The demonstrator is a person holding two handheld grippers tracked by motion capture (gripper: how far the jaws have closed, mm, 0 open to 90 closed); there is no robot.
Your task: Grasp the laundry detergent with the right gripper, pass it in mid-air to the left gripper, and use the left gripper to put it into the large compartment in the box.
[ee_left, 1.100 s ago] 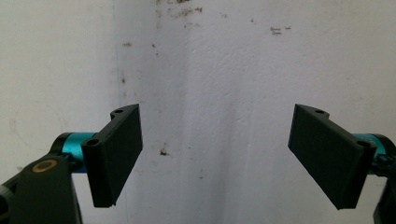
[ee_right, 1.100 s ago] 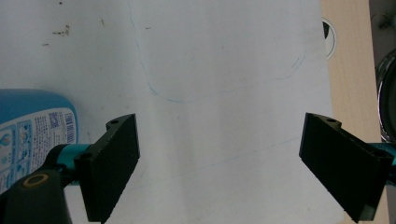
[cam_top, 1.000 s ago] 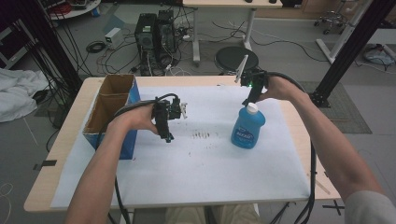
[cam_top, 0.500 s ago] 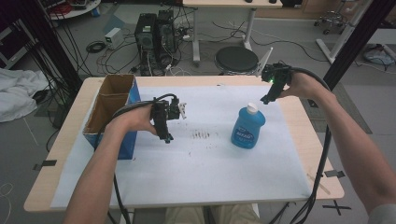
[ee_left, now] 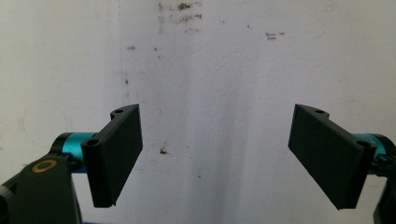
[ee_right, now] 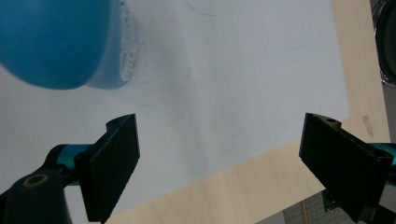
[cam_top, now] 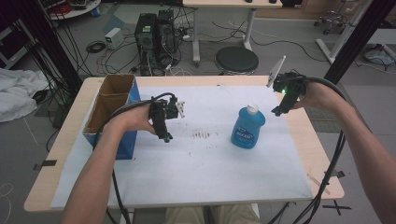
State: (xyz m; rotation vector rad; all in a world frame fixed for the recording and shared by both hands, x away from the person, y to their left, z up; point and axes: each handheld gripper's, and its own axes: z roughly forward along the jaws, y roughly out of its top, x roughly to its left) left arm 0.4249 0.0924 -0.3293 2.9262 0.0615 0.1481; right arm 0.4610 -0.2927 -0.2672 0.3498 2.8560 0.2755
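On the table (cam_top: 322, 168) the cardboard box (cam_top: 108, 103) waits at the left, the blue bottle (cam_top: 247, 126) stands upright and unheld mid-sheet, and the left gripper (cam_top: 166, 136) and right gripper (cam_top: 277, 111) both hang wide open, so moving it seems undone.

In the right gripper view the blue bottle (ee_right: 56, 42) is blurred and cut off by the top and left edges, its cap out of frame. In the high view its label print is too small to read, and the box (cam_top: 109, 105) hides its own inside.
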